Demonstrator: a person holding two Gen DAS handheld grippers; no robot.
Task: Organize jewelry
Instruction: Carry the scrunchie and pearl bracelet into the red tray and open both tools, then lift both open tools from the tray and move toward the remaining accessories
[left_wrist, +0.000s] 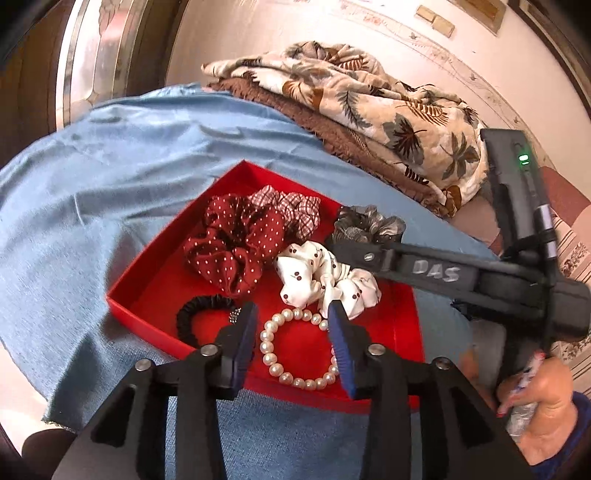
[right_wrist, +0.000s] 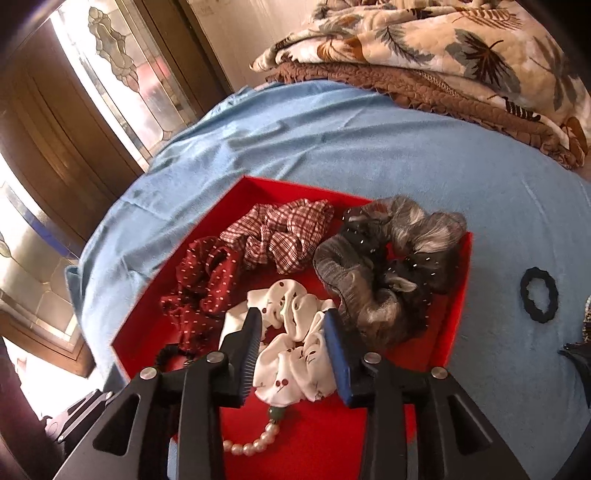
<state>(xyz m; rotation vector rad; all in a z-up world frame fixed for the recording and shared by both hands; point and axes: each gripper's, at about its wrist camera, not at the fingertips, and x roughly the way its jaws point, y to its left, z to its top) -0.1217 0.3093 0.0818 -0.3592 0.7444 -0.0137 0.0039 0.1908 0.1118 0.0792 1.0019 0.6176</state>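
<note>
Spread across the bed: a blue cloth (left_wrist: 110, 184), and on it a red box (left_wrist: 122, 295) that holds the jewelry and hair things.

At the box's left near corner, a black ruffled hair tie (left_wrist: 192, 314). Just right of it, the left tongs (left_wrist: 291, 314), released and straddling a pearl bracelet (left_wrist: 269, 354) that lies flat on the box floor between the two fingers. No squeeze on the pearls to be seen, though the right finger overlaps the bracelet's edge.

Behind these, a dark red dotted scrunchie (left_wrist: 236, 243), then a checked scrunchie (left_wrist: 291, 210), then a white cherry-print scrunchie (left_wrist: 325, 280) in the middle of the box. At the right side of the box, a grey scrunchie (left_wrist: 369, 223).

From the right wrist view, the right tongs (right_wrist: 291, 317) hang released over the white scrunchie, cloth bunched between the fingers.

Readable on the right tongs' arm: "DAS" (left_wrist: 436, 274) in pale hand lettering.

Farther right, on the cloth outside the box, a black hair ring (right_wrist: 539, 295).
</note>
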